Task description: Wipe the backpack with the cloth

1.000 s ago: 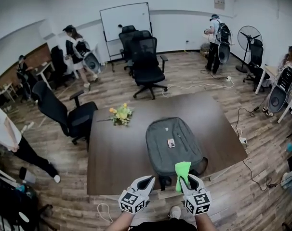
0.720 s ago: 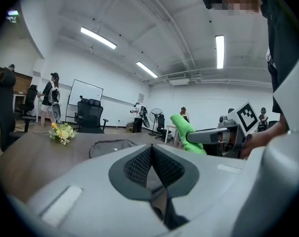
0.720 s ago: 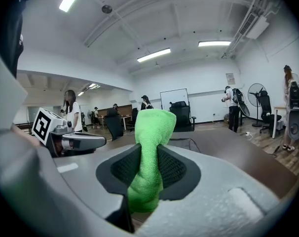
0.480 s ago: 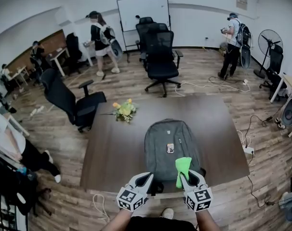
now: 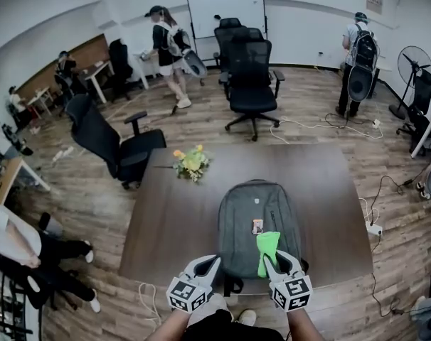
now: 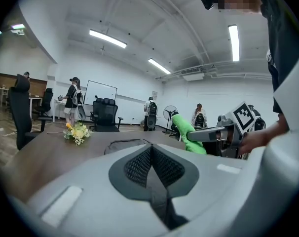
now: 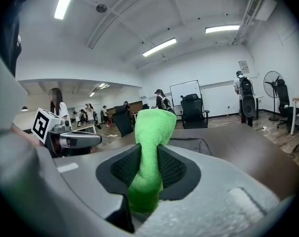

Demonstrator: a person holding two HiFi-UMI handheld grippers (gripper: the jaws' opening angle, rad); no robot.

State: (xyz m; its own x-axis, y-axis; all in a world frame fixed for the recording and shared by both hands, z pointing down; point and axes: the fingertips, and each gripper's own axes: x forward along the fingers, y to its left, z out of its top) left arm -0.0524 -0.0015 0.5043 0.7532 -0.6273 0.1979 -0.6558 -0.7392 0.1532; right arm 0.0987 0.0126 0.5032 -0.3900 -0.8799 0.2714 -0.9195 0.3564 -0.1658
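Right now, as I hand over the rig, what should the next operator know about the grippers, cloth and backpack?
Right gripper: shut on the green cloth, held over the near end of the backpack; contact unclear.
Left gripper: shut, empty, beside it near the table edge.
Backpack: lying flat on the brown table.
Done: cloth in the gripper.
Left: wipe the backpack.

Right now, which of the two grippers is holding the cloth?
The right gripper: its jaws clamp the green cloth, while the left gripper is shut on nothing.
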